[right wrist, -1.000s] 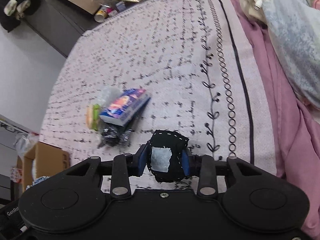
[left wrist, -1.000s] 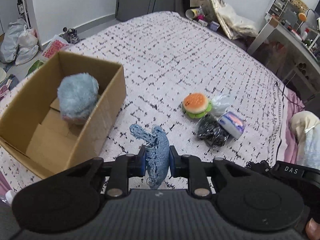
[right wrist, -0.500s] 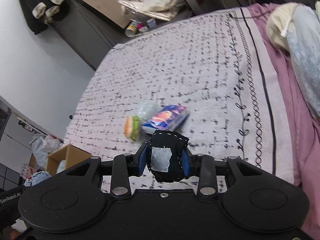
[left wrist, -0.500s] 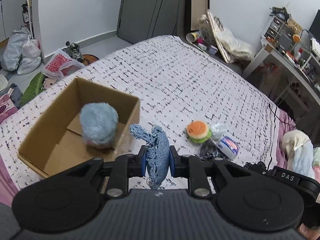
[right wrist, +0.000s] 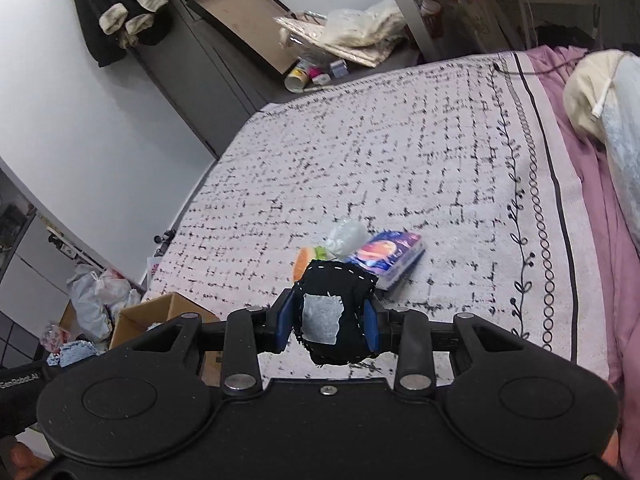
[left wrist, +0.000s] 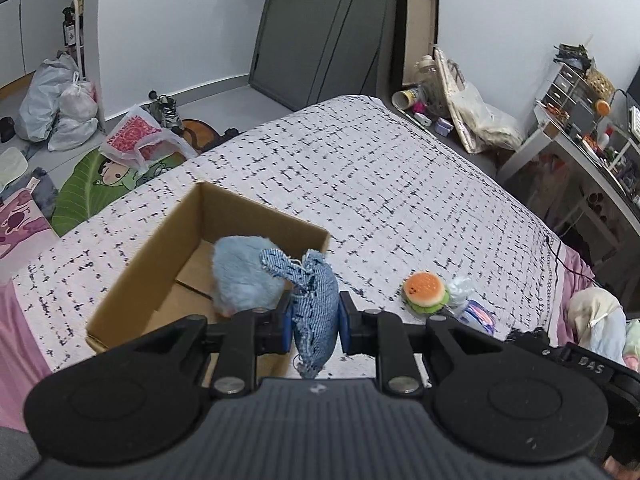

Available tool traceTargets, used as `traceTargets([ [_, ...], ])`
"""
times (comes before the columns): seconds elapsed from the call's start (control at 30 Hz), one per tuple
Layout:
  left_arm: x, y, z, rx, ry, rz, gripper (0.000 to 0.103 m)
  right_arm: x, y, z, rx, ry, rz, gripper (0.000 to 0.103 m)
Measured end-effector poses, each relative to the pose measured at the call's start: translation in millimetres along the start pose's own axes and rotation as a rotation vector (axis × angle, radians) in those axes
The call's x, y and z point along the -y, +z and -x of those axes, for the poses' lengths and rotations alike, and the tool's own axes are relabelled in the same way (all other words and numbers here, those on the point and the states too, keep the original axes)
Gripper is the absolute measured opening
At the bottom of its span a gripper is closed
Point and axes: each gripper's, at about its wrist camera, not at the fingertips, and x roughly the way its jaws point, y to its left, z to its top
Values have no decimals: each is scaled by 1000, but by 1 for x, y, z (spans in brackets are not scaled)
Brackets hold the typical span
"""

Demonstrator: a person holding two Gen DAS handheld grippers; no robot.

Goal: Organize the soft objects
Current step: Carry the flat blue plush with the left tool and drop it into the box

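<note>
The left gripper (left wrist: 313, 322) is clamped on a frayed blue denim pouch (left wrist: 314, 308), held up above the near corner of an open cardboard box (left wrist: 160, 240). A fluffy pale-blue ball (left wrist: 240, 276) sits inside that box. The right gripper (right wrist: 332, 322) pinches a black fabric pouch (right wrist: 340, 312) with white stitching and a grey patch. On the bed (right wrist: 400, 152) beyond lie a burger plush (left wrist: 425, 291), a crumpled clear bag (right wrist: 346, 234) and a colourful tissue pack (right wrist: 390, 256), bunched together, well apart from the box.
</note>
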Motion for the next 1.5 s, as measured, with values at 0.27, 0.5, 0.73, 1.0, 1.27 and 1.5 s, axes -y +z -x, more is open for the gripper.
traceTargets([
  [0.27, -25, 7, -8, -1, 18, 29, 21, -19, -6, -1, 39, 7, 57, 35],
  [0.5, -45, 12, -22, -4, 31, 68, 21, -33, -10, -8, 50, -4, 100, 35],
  [0.73, -62, 13, -43, -14, 43, 104, 21, -47, -15, -11, 76, -4, 128, 35],
  [1.0, -84, 6, -66, -20, 72, 116, 21, -69, -18, -22, 80, 3, 160, 35],
  [1.27, -101, 2, -89, -51, 86, 140, 21, -100, -24, -35, 65, 36, 189, 35],
  [1.5, -108, 2, -92, -41, 77, 160, 30, -127, -30, -47, 40, 72, 188, 35],
])
